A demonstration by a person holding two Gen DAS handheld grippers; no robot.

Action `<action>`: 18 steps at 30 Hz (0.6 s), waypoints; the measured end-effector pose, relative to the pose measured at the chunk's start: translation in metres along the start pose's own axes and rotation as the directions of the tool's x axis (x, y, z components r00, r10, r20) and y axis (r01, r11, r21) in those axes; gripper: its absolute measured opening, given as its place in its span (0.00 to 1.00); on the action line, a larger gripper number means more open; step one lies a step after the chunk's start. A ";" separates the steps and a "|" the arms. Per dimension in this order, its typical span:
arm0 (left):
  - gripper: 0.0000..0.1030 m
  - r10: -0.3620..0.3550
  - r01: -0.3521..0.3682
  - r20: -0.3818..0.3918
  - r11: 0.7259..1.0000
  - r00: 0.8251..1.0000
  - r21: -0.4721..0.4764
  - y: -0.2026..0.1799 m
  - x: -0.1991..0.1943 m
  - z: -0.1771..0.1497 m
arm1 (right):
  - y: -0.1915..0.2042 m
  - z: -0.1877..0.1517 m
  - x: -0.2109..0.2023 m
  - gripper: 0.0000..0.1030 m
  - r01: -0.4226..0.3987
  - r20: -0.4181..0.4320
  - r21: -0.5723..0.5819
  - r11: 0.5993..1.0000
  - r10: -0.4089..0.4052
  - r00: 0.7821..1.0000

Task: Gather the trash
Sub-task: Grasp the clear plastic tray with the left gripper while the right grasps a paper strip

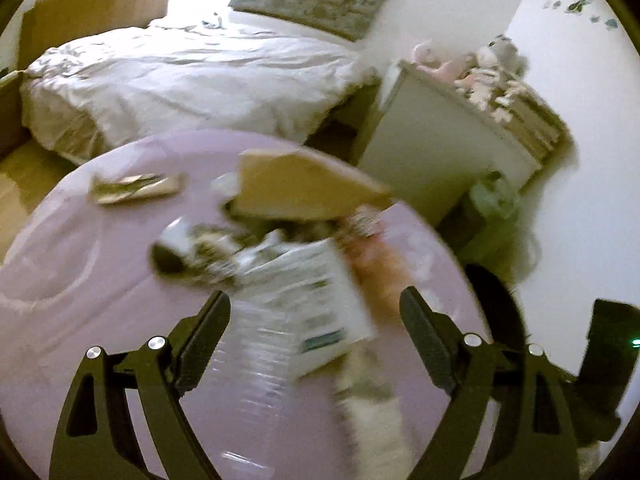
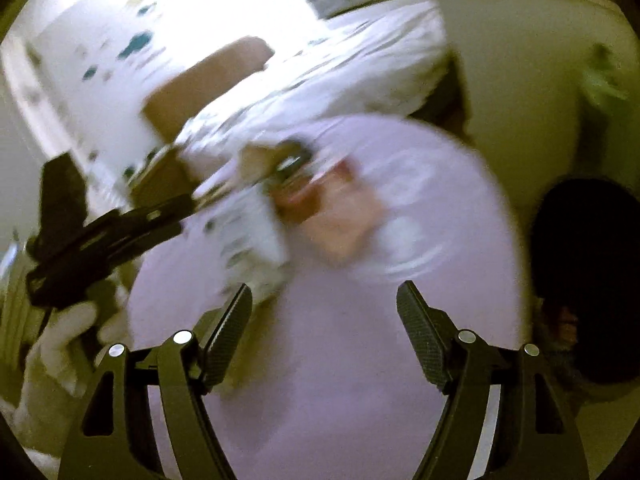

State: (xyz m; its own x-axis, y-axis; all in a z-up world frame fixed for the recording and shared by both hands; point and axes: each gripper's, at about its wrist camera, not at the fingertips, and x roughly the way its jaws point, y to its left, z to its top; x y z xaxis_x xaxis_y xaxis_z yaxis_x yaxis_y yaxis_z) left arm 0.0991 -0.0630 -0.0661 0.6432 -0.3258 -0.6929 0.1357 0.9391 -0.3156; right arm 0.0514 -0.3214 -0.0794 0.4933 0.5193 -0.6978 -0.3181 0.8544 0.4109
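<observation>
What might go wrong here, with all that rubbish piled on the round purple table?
Both views are motion-blurred, so a grab may miss.

The cardboard piece lies atop the pile; reaching under may tip it off the table.

The clear plastic bottle lies between the open left gripper fingers; it may roll away.

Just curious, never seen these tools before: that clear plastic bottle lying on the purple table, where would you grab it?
Probably across its ribbed middle. The clear plastic bottle lies on its side on the purple table, its length running away between the left gripper and its open jaws. Coming down from above, jaws either side, suits the round body. Blur hides the cap end.
</observation>
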 end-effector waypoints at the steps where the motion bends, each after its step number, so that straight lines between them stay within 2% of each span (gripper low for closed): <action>1: 0.83 0.007 -0.007 -0.010 1.000 1.000 0.007 0.004 0.001 -0.005 | 0.009 -0.001 0.006 0.72 -0.005 -0.018 -0.019 1.000 0.005 1.000; 6: 0.83 0.033 -0.032 -0.017 0.998 0.999 0.046 0.018 -0.002 -0.023 | 0.051 -0.010 0.040 0.72 -0.009 -0.122 -0.072 0.997 0.000 0.993; 9: 0.83 -0.002 0.002 0.003 1.000 1.000 0.004 0.038 -0.016 -0.029 | 0.064 -0.013 0.056 0.72 0.037 -0.155 -0.104 0.994 -0.053 0.987; 11: 0.83 -0.039 0.040 0.035 0.999 0.999 -0.024 0.049 -0.028 -0.030 | 0.064 -0.014 0.066 0.63 0.070 -0.175 -0.117 0.991 -0.090 0.980; 12: 0.83 -0.043 0.044 0.049 0.999 0.998 -0.026 0.052 -0.033 -0.030 | 0.067 -0.015 0.067 0.60 0.088 -0.156 -0.138 0.987 -0.109 0.982; 14: 0.83 -0.038 0.039 0.069 0.999 0.997 -0.018 0.060 -0.044 -0.032 | 0.069 -0.016 0.070 0.44 0.128 -0.145 -0.184 0.975 -0.156 0.977; 18: 0.87 0.007 -0.009 0.033 0.999 0.999 0.040 0.068 -0.044 -0.040 | 0.059 -0.015 0.068 0.33 0.131 -0.138 -0.188 0.973 -0.158 0.978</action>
State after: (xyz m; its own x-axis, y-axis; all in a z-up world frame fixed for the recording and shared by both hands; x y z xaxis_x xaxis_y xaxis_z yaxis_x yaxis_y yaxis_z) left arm 0.0501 0.0104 -0.0829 0.6686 -0.3152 -0.6735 0.1603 0.9455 -0.2834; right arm 0.0541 -0.2362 -0.1115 0.4210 0.3696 -0.8283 -0.3974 0.8961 0.1979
